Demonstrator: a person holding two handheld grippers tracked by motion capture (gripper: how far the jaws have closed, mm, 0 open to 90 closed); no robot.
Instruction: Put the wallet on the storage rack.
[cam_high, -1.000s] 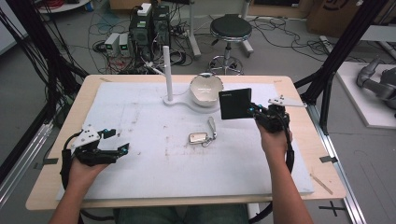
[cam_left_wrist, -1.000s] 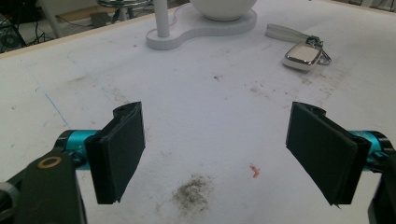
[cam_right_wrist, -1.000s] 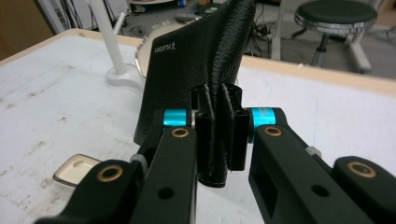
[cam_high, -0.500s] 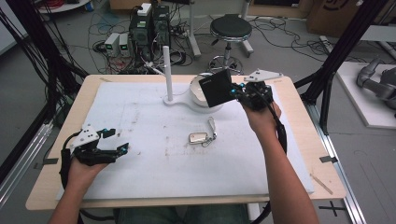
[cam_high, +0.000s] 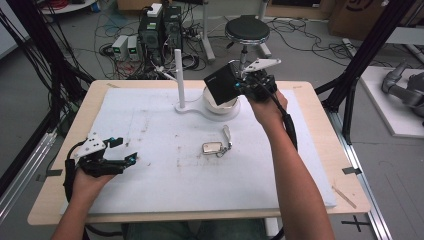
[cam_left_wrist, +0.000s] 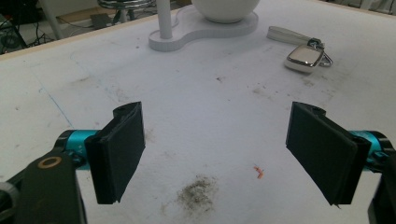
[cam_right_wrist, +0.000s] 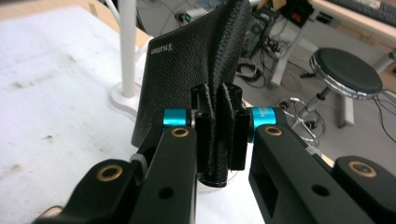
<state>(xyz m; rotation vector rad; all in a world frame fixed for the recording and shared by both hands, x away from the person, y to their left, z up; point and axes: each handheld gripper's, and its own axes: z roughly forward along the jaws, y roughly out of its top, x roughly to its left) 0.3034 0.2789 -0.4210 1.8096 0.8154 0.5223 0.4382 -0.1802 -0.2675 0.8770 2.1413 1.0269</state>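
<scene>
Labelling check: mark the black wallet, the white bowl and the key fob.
black wallet (cam_high: 221, 86), high view, middle of its flat face.
white bowl (cam_high: 223, 103), high view, front wall below the wallet.
key fob (cam_left_wrist: 305, 57), left gripper view, silver body.

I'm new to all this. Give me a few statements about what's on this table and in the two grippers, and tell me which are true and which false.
1. The right gripper holds a black wallet. True.
2. The wallet lies flat on the table. False: it is held up over the white bowl.
3. The left gripper has its jaws apart, with nothing between them. True.
4. The car key sits inside the bowl. False: it lies on the white mat.
</scene>
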